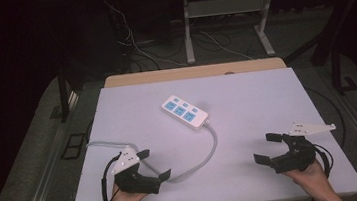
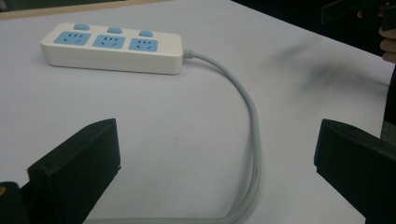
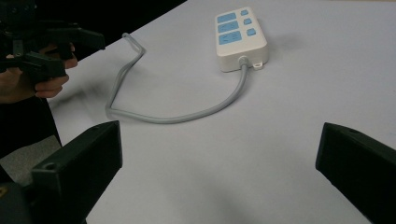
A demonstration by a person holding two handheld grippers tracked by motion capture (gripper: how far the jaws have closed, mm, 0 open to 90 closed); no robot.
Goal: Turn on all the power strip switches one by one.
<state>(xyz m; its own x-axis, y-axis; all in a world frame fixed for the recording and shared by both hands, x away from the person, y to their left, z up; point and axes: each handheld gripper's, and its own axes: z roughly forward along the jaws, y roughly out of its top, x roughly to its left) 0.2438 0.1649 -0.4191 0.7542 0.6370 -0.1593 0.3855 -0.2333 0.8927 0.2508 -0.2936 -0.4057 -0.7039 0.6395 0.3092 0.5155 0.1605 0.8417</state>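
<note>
A white power strip with blue sockets lies slantwise at the middle of the white board. Its grey cable loops toward the near edge, then runs left past my left gripper. That gripper stands open at the near left. In the left gripper view the power strip is ahead at the left, and the cable runs on the board between the wide-apart jaws of the left gripper without touching them. My right gripper stands open at the near right, with bare board between its jaws in the right gripper view.
The white board rests on a wooden table whose far edge shows beyond it. Behind it are the metal legs of another table and loose cables on the floor. Dark carpet lies on both sides.
</note>
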